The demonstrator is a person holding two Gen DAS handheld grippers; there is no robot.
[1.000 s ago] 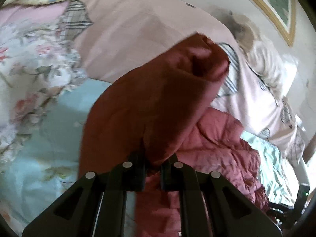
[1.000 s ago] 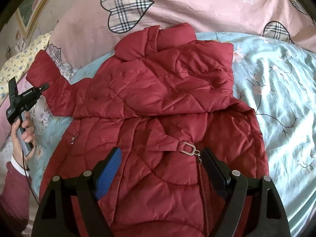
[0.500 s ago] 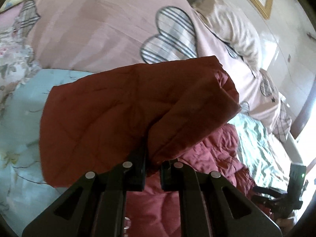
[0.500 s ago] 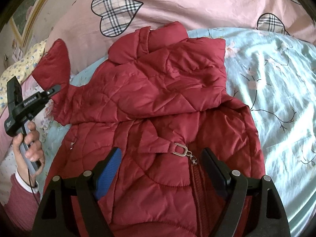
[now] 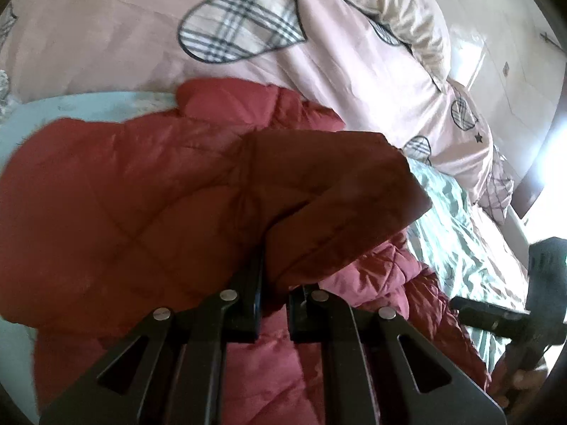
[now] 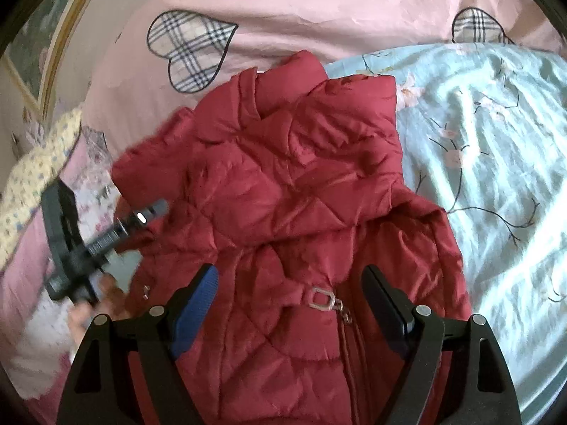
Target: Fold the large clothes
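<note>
1. Presently the red quilted jacket lies front-up on the pale blue floral sheet, its collar toward the pink heart-print duvet and its zip toward the right gripper.
2. One sleeve is lifted over the jacket's body, pinched at its cuff end by the left gripper, whose jaws are pressed together on the fabric. The bite looks shallow: only an edge of slippery quilted cloth sits between the pads, so a quick swing could pull it free and drop the sleeve in a heap short of the jacket's middle.
3. The right gripper hangs above the jacket's lower front with its jaws spread wide and nothing between them. Because nothing pins the body down, dragging the sleeve across may tug the whole jacket sideways on the smooth sheet and skew the fold.
4. The sleeve is puffy and springs back; if released while bunched, as it appears now, it probably unfolds or leaves a thick lump over the jacket's chest.
5. The metal zip pull lies just under the right gripper; a finger coming down there may snag it.
</note>
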